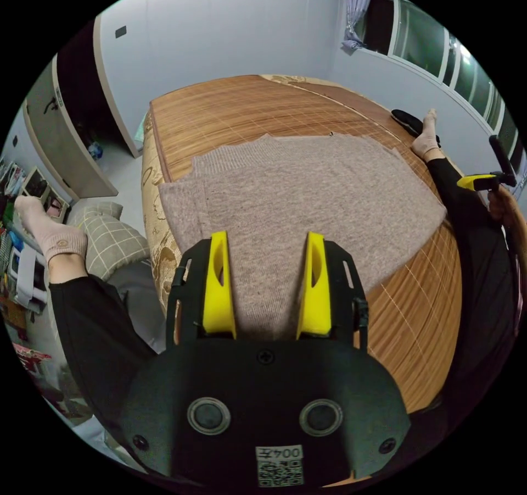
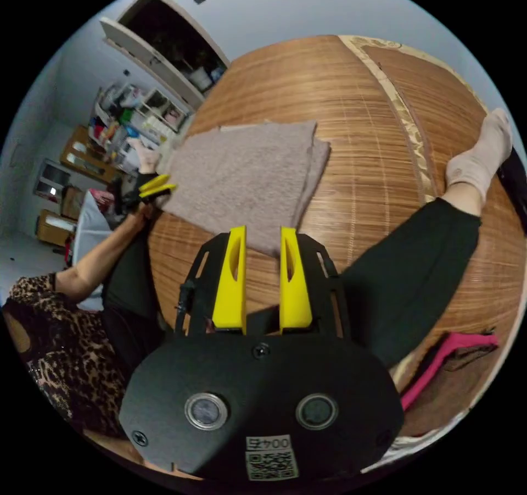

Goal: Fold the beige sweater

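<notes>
Beige sweater (image 1: 307,198): folded flat on the bamboo mat (image 1: 247,105) covering the bed, at 12 o'clock from the left tool (image 1: 267,253); jaws apart, gripping nothing. Right tool (image 2: 262,245): jaws parted, empty, above the mat; sweater's corner at 12 o'clock; person's trouser leg (image 2: 411,275) at 3 o'clock.

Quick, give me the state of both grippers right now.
Left gripper: open, jaws apart above the beige sweater, holding nothing.
Right gripper: open, narrower gap, holding nothing.
</notes>
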The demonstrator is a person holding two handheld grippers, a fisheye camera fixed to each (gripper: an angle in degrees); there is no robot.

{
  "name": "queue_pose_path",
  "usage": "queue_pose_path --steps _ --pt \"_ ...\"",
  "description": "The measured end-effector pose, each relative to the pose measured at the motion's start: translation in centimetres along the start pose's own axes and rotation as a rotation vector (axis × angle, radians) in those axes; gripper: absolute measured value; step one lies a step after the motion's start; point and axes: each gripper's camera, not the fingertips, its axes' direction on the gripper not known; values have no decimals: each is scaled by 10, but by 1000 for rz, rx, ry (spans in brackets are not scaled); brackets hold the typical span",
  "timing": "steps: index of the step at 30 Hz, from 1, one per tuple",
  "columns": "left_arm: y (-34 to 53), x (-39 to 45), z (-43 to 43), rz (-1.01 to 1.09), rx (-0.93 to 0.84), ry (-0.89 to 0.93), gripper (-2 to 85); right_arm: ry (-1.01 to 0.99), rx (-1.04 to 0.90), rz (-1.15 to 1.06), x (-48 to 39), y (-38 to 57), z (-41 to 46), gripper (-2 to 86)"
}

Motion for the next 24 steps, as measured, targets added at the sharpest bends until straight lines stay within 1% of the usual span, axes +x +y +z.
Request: queue_pose_path --steps 1,2,5,8,10,15,19,22,24 --pt "1 -1 0 -3 4 0 182 70 -65 -24 4 -7 4 101" --pt "3 -2 0 -3 5 0 181 83 -128 -43 9 -14 13 100" --pt "5 -4 1 -3 12 2 179 -2 -252 -88 16 -33 37 99" --pt "7 -5 1 -4 14 2 179 47 -346 -131 14 -49 58 99" --pt "7 -6 2 -3 14 0 179 34 -400 -144 15 -57 69 100" --pt "8 -8 4 -3 15 -1 179 39 -430 -148 18 -72 79 96" --pt "8 -10 5 -2 15 -3 178 47 -446 -148 18 -82 87 68" --pt "7 -12 7 -8 17 -2 177 100 -490 -162 15 -85 95 25" --pt "7 -14 7 -15 18 -4 175 159 -512 -161 13 -86 100 13"
